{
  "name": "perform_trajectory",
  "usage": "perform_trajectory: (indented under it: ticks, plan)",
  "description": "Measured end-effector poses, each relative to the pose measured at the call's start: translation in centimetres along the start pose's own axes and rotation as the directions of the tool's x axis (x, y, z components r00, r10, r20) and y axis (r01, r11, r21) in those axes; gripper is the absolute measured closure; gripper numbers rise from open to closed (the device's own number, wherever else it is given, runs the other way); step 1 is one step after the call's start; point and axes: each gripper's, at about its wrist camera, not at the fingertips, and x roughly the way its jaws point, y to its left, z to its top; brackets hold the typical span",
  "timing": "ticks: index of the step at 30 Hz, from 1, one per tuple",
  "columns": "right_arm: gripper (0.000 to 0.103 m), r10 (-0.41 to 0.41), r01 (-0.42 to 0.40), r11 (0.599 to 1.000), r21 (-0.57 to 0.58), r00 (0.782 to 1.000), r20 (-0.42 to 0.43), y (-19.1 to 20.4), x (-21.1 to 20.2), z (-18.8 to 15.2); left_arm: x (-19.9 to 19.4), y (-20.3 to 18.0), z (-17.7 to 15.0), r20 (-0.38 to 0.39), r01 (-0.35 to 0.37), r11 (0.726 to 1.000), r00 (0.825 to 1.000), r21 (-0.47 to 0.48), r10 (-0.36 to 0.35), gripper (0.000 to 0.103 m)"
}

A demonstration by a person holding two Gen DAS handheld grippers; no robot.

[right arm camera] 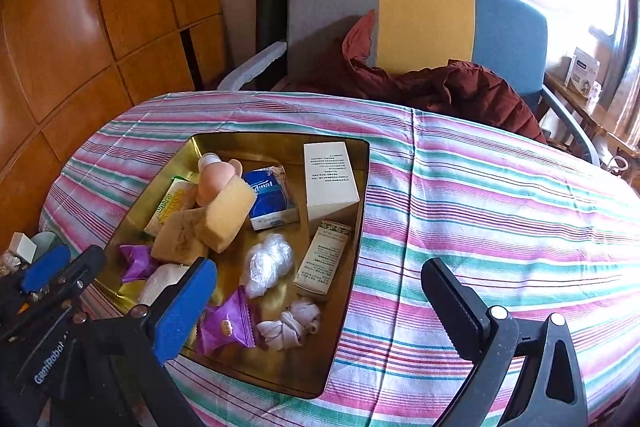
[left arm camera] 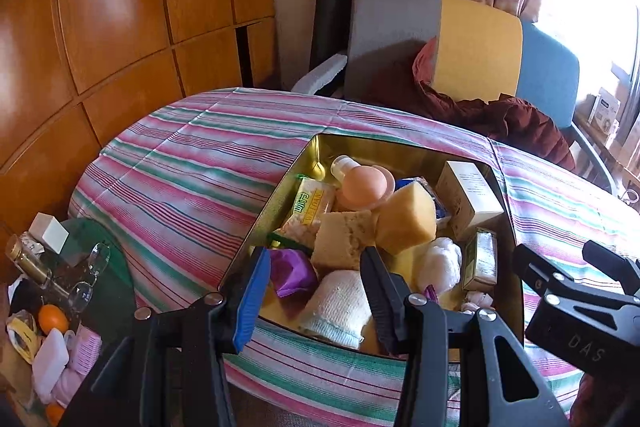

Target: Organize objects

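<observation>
Hovering over the gold tray (right arm camera: 356,163) mid-bench, both hand-held grippers carry nothing: right (right arm camera: 316,287) gaping wide, left (left arm camera: 314,291) partly open above the towel roll (left arm camera: 336,303). Next: 1 pick, purple packet (right arm camera: 226,325) at 6 o'clock.

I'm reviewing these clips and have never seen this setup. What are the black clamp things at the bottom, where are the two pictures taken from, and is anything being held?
A person holds a two-finger grasping tool in each hand, each with a fisheye camera looking along its fingers. One picture is from the left tool, the other from the right tool. Each also shows the other at its edge.

On the pink-and-green striped tablecloth sits a shallow gold metal tray holding yellow sponge blocks, a tall white carton, a blue tissue pack, purple sweet wrappers and a rolled white cloth.

Both tools hover over the tray's near edge. The right stands wide open, the left narrower; neither holds anything.
</observation>
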Motion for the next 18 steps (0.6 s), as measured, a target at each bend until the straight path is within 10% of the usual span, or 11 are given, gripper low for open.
perform_trajectory:
  ticks: [18]
  plan:
    - [0.000,-0.052,0.052,0.998,0.023,0.999,0.006,-0.26,0.26,-0.42,0.42,-0.51,-0.40,-0.049,0.049,0.999,0.998,0.007,-0.049,0.056]
